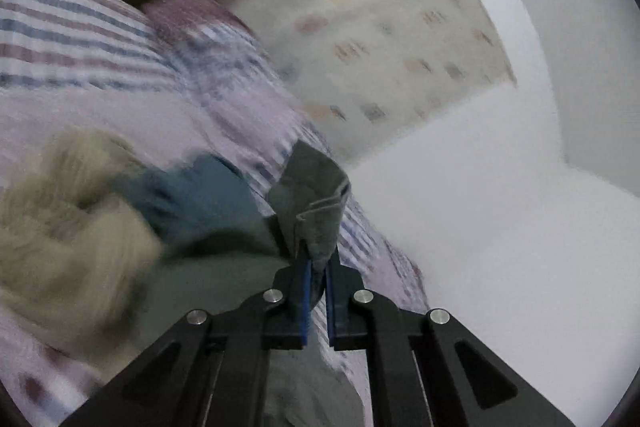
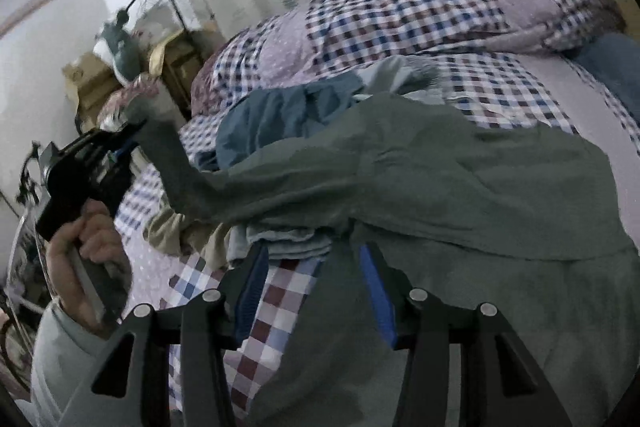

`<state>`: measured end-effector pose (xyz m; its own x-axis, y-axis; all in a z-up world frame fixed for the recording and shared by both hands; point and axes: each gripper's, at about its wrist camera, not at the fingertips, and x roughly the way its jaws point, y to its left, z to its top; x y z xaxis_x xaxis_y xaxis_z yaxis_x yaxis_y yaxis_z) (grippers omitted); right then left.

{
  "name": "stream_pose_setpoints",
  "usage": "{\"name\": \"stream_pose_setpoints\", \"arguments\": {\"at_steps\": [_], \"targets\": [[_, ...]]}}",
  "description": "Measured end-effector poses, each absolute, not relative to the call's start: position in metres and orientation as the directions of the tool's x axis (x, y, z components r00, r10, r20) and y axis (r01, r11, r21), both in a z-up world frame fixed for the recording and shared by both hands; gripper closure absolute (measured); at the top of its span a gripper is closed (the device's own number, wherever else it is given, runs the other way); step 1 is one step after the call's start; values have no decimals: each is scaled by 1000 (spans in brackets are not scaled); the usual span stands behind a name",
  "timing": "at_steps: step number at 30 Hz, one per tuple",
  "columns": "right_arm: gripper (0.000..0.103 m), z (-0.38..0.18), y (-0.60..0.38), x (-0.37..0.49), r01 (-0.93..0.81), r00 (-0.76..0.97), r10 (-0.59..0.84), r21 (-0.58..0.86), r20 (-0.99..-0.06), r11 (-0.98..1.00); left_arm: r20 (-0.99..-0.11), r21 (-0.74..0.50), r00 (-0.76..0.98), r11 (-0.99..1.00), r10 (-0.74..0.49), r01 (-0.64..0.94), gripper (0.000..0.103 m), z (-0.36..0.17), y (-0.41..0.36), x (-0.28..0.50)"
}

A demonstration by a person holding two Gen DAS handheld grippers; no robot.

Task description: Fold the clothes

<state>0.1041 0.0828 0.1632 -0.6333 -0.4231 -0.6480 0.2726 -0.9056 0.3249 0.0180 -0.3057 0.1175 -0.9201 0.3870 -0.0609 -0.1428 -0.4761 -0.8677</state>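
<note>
On the checked bedspread, a grey-green garment lies spread over a blue garment and a beige one. Left gripper: fingers pinched closed on a folded edge of the grey-green garment, lifting it off the bed. Right gripper: fingers spread apart, straddling the garment's near edge, clamping nothing. A hand holds the left gripper's handle.
</note>
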Motion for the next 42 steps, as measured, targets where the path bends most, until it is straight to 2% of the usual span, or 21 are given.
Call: {"name": "stream_pose_setpoints", "arguments": {"at_steps": [6,12,17,23,26,31,34,37,39,41,42], "targets": [[51,170,161,114,184,-709,-404,402,-578,-897,-111,-766,-743,-533,660,-359,99,144,-163,-13],[48,153,262,122,41,-779,-350,515,-520,-856,-243,-719,-569,-539,786,-439,99,126,-30,-14],[48,108,323,104,6,-755,-432,654,-493,-757,-367,-686,-459,-569,809,-454,99,93,50,0],[45,42,354,73,-61,-659,-611,841,-439,-538,-469,-639,-416,-624,779,-450,99,55,78,18],[43,34,358,65,-76,-635,-630,848,-447,-525,-484,-626,-422,-640,767,-445,99,48,80,22],[32,33,359,55,-54,-638,-651,867,-411,-495,-543,-572,-411,-681,732,-457,99,36,93,28],[31,27,350,48,-70,-607,-656,852,-449,-519,-575,-538,-397,-696,715,-475,99,29,104,32],[31,25,342,43,-75,-587,-630,808,-509,-584,-604,-512,-378,-705,702,-491,91,26,109,37],[33,25,339,41,-71,-578,-606,773,-547,-630,-604,-515,-368,-699,707,-496,78,27,107,40],[41,24,336,42,-59,-570,-591,745,-571,-664,-596,-524,-361,-688,717,-502,50,31,104,44],[51,22,336,42,-60,-565,-578,728,-589,-683,-579,-533,-364,-676,730,-509,44,36,99,47]]}}
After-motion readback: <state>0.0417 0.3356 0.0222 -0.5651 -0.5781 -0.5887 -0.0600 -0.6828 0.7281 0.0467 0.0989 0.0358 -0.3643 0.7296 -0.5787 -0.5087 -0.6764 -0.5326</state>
